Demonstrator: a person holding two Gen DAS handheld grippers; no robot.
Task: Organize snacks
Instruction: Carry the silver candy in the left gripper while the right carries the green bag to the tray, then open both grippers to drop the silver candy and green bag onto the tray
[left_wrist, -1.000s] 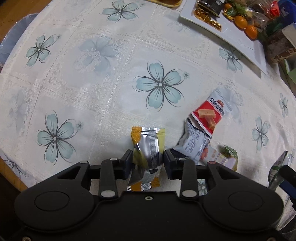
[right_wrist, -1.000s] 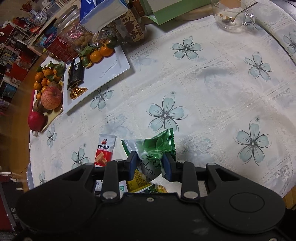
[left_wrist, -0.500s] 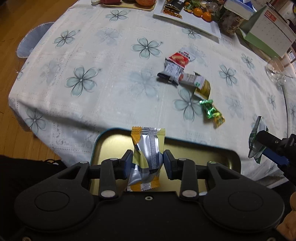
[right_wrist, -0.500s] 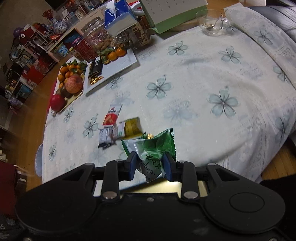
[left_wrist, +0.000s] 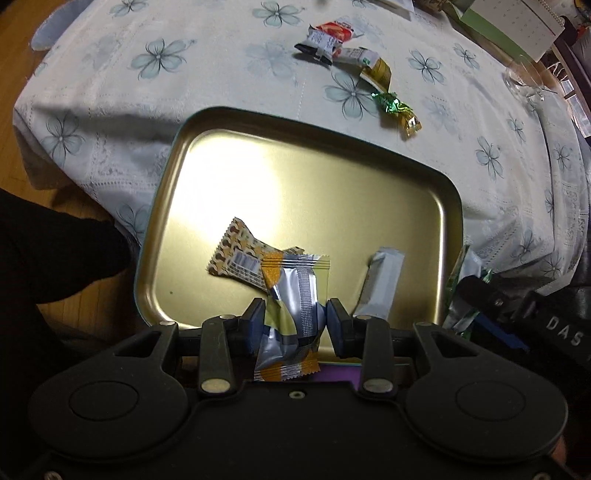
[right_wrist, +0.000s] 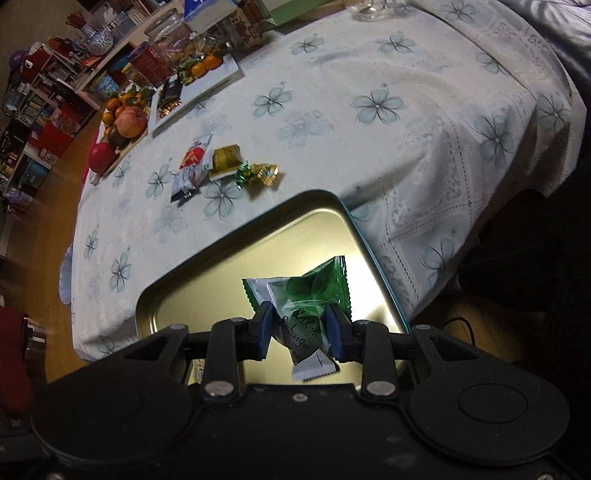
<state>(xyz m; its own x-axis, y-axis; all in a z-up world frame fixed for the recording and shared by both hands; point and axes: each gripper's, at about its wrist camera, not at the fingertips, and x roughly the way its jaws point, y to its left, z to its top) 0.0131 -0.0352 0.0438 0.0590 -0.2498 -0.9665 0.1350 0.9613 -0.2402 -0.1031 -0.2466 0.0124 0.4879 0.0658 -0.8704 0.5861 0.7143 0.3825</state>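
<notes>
My left gripper (left_wrist: 295, 317) is shut on a silver and yellow snack packet (left_wrist: 293, 306), held over the near part of a gold metal tray (left_wrist: 314, 177). Two packets lie in the tray: a brown patterned one (left_wrist: 236, 254) and a silver one (left_wrist: 380, 284). My right gripper (right_wrist: 300, 325) is shut on a green and white snack packet (right_wrist: 306, 306), held over the same tray (right_wrist: 207, 291), near its right side. It shows at the right edge of the left wrist view (left_wrist: 509, 310). Several snacks remain on the flowered tablecloth: a red and white packet (left_wrist: 328, 35), a gold packet (left_wrist: 376, 70) and a green foil candy (left_wrist: 395, 109).
The tray sits below the table's near edge. At the table's far side stand a white plate with oranges (right_wrist: 199, 77), a fruit tray with an apple (right_wrist: 127, 122), jars, a tissue box and a glass bowl (left_wrist: 526, 79). Wooden floor (left_wrist: 14, 44) lies to the left.
Both grippers have pulled back from the table with their packets and now hang lower over the gold tray. The tray fills more of both views.
</notes>
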